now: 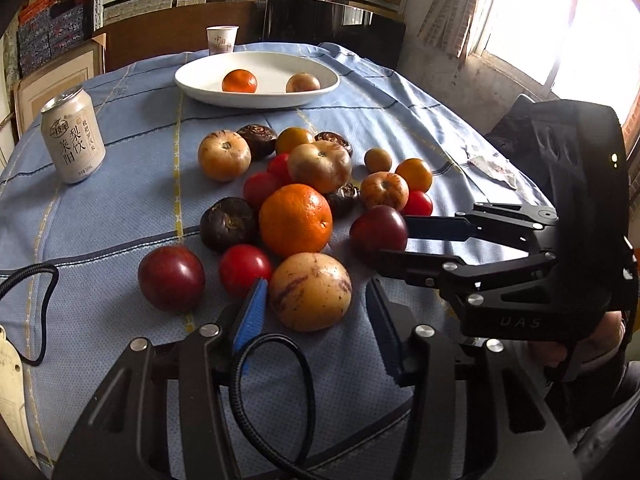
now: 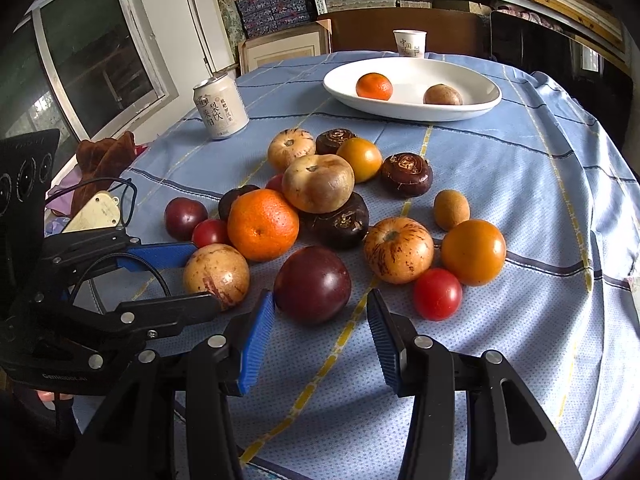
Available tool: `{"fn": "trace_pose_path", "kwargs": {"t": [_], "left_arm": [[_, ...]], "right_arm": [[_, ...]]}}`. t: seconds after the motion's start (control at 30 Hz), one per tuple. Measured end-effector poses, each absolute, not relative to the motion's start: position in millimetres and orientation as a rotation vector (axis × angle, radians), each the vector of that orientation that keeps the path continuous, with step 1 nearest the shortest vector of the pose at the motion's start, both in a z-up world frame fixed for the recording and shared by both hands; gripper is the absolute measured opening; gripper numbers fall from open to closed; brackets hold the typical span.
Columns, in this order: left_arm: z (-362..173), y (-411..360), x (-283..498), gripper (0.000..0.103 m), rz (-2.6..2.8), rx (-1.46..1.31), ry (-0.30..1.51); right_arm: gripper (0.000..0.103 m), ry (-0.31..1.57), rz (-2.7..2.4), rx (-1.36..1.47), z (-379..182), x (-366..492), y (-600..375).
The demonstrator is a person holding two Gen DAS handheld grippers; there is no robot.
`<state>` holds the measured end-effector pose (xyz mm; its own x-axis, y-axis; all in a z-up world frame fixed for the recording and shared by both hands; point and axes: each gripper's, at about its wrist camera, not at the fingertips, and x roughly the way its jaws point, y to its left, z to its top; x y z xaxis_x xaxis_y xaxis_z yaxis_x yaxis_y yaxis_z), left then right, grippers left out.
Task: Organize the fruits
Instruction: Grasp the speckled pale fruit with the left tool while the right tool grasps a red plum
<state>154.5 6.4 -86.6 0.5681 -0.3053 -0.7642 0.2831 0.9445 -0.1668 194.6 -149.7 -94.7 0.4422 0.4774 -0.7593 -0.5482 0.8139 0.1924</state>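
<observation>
A pile of mixed fruit lies on the blue cloth. My left gripper is open, its blue pads either side of a tan speckled fruit, not closed on it; that fruit also shows in the right wrist view. My right gripper is open just in front of a dark purple plum, the same plum seen in the left wrist view. A big orange sits mid-pile. The white oval plate at the far side holds a mandarin and a brown fruit.
A white drink can stands at the left. A paper cup stands behind the plate. A black cable lies at the near left. Crumpled paper lies near the right table edge. Shelves and a chair stand beyond.
</observation>
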Motion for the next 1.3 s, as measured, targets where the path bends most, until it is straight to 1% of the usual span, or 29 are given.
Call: {"fn": "trace_pose_path", "kwargs": {"t": [0.23, 0.3, 0.37, 0.47, 0.6, 0.7, 0.83, 0.87, 0.9, 0.93, 1.13, 1.17, 1.3], "left_arm": [[-88, 4, 161, 0.051, -0.35, -0.044, 0.911], [-88, 1, 162, 0.058, -0.358, -0.039, 0.914], [-88, -3, 162, 0.059, -0.361, -0.021, 0.918], [-89, -4, 162, 0.059, -0.356, -0.011, 0.92], [-91, 1, 166, 0.056, -0.365, -0.048, 0.93], [-91, 1, 168, 0.055, -0.362, -0.049, 0.933], [-92, 1, 169, 0.056, -0.362, -0.054, 0.954], [-93, 0, 168, 0.058, -0.369, -0.052, 0.965], [-94, -2, 167, 0.067, -0.379, -0.046, 0.969], [-96, -4, 166, 0.07, -0.398, -0.046, 0.987], [-99, -4, 174, 0.069, -0.386, -0.08, 0.999], [-99, -2, 174, 0.069, -0.386, -0.09, 0.996], [-100, 3, 173, 0.064, -0.375, -0.118, 0.992]], "right_arm": [[0.048, 0.925, 0.645, -0.085, -97, 196, -149], [0.048, 0.932, 0.649, -0.085, -97, 196, -149], [0.049, 0.944, 0.65, -0.08, -98, 198, -148], [0.049, 0.953, 0.662, -0.08, -98, 202, -146], [0.049, 0.964, 0.674, -0.09, -98, 207, -142], [0.051, 0.98, 0.685, -0.075, -100, 212, -143], [0.051, 0.978, 0.696, -0.08, -100, 213, -143], [0.049, 0.972, 0.694, -0.084, -99, 212, -143], [0.046, 0.962, 0.701, -0.084, -96, 211, -145], [0.04, 0.952, 0.706, -0.083, -94, 209, -146], [0.039, 0.952, 0.703, -0.078, -94, 213, -145], [0.041, 0.951, 0.705, -0.08, -94, 214, -144], [0.042, 0.99, 0.741, -0.056, -100, 220, -139]]}}
